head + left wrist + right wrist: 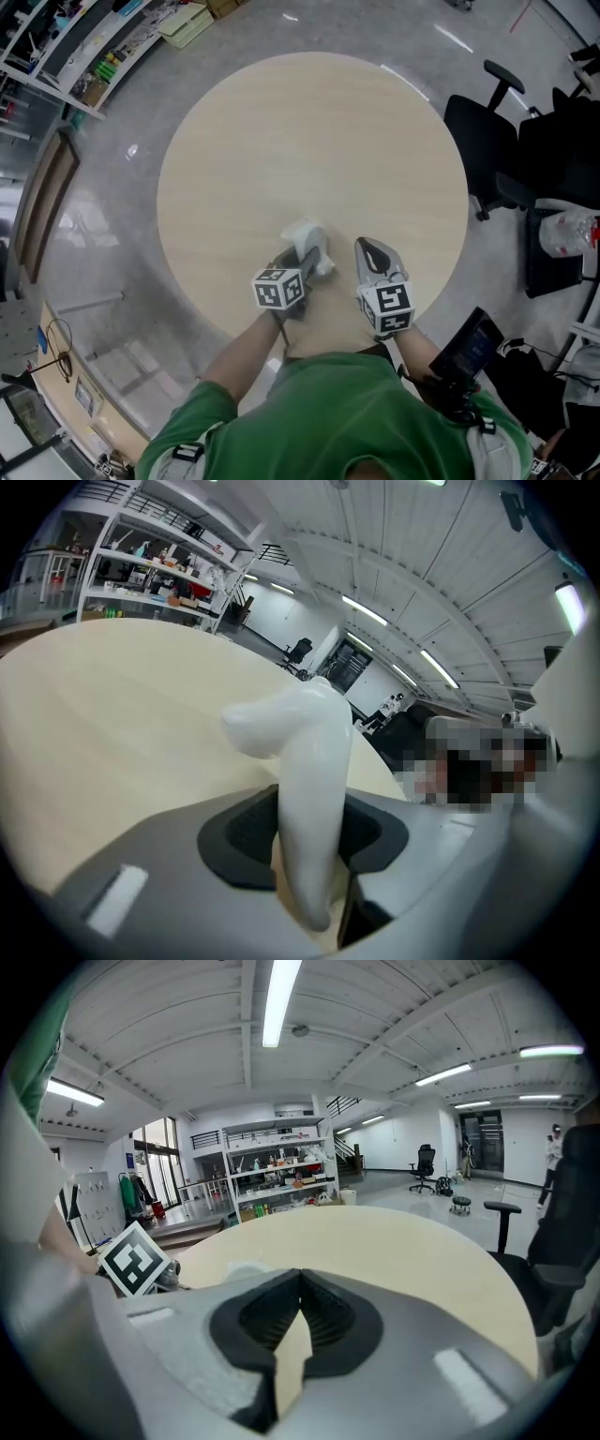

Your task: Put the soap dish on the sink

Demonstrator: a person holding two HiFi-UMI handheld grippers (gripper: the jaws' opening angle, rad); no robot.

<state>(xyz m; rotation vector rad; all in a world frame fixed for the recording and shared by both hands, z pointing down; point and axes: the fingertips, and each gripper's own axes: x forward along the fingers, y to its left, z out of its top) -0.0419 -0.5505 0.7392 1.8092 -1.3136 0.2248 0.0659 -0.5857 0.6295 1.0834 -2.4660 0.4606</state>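
The white soap dish stands on edge between the jaws of my left gripper, just over the near part of the round beige table. In the left gripper view the soap dish rises curved out of the dark pads, and my left gripper is shut on it. My right gripper sits just to its right over the table, jaws together with nothing between them. In the right gripper view my right gripper is shut, and the left gripper's marker cube shows at the left.
Black office chairs stand beyond the table's right edge. Shelving with clutter lines the far left. A black device lies near my right elbow. The table's near edge runs right under both grippers.
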